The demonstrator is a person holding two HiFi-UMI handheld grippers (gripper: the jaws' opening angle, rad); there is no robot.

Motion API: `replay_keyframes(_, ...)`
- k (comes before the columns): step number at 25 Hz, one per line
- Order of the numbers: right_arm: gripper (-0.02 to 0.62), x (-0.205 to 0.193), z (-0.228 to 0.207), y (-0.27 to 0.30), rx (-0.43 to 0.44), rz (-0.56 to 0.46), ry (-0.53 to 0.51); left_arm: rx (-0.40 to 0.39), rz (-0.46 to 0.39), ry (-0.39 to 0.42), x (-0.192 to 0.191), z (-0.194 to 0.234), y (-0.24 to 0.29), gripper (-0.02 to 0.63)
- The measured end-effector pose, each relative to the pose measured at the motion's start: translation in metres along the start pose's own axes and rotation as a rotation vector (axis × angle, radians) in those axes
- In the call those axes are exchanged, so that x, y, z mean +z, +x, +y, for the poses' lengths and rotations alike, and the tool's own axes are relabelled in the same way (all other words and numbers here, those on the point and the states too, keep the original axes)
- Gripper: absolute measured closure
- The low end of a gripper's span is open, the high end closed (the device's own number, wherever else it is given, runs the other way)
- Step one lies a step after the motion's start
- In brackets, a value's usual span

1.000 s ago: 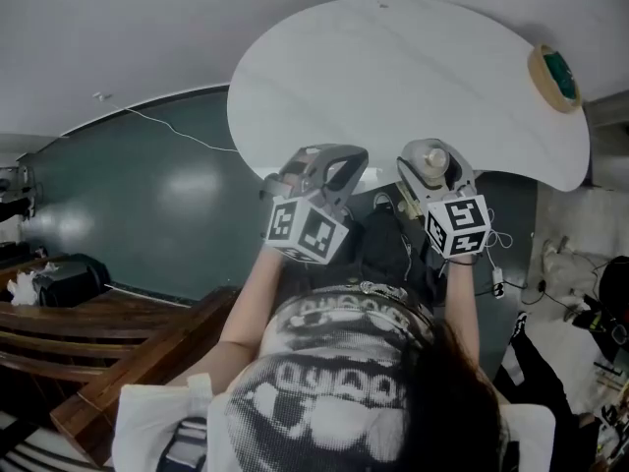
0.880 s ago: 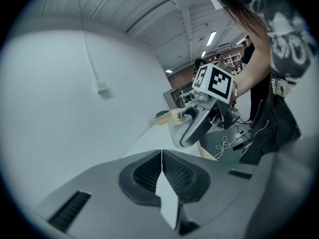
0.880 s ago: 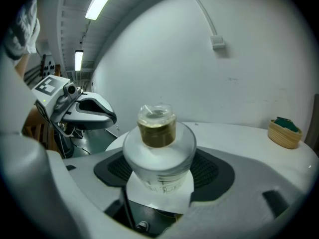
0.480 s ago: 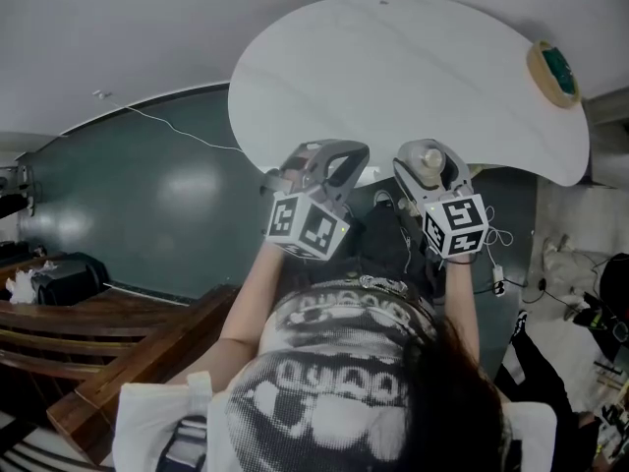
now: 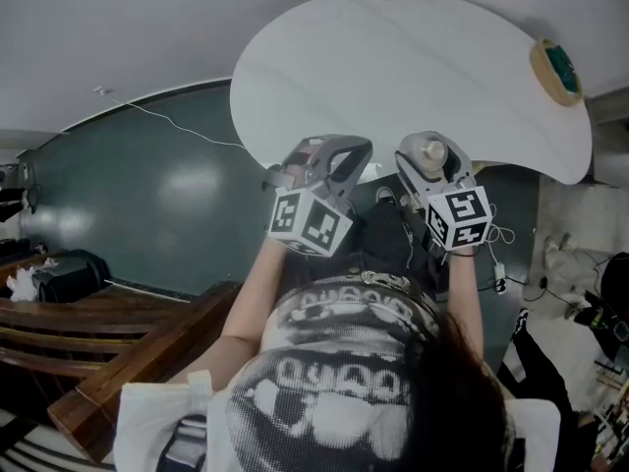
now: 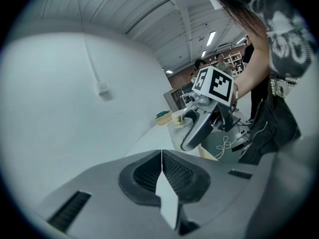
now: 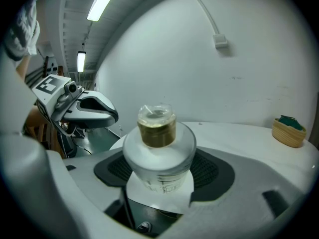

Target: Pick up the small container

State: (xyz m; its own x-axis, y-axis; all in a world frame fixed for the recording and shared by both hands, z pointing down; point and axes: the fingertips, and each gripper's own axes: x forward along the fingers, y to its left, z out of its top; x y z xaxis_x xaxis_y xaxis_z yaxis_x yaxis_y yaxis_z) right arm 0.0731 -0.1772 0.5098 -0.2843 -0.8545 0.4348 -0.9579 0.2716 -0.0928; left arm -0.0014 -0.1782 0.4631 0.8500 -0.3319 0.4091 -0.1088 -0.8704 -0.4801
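Observation:
The small container (image 7: 158,148) is a frosted white jar with a gold neck and a clear cap. It stands upright between the pads of my right gripper (image 7: 159,161), which is shut on its body. In the head view the container (image 5: 429,153) and right gripper (image 5: 432,162) hang at the near edge of the white table (image 5: 393,67). My left gripper (image 5: 316,162) is beside it on the left, apart from it. In the left gripper view the left gripper (image 6: 162,169) has its pads meeting with nothing between them, and the container (image 6: 179,126) shows to the right.
A small round woven basket (image 5: 556,70) with something green inside sits at the table's far right edge, also seen in the right gripper view (image 7: 289,130). Dark green floor (image 5: 147,205) lies left of the table. Cables (image 5: 496,264) and a wooden bench (image 5: 98,332) lie below.

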Motion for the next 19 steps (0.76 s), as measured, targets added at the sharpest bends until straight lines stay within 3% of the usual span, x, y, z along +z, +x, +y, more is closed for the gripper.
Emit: replay_keyframes(19,0.267,0.002,-0.014,0.01,0.016,0.014,-0.02,-0.015,0.01,0.0,-0.005,-0.003,0.004,0.601)
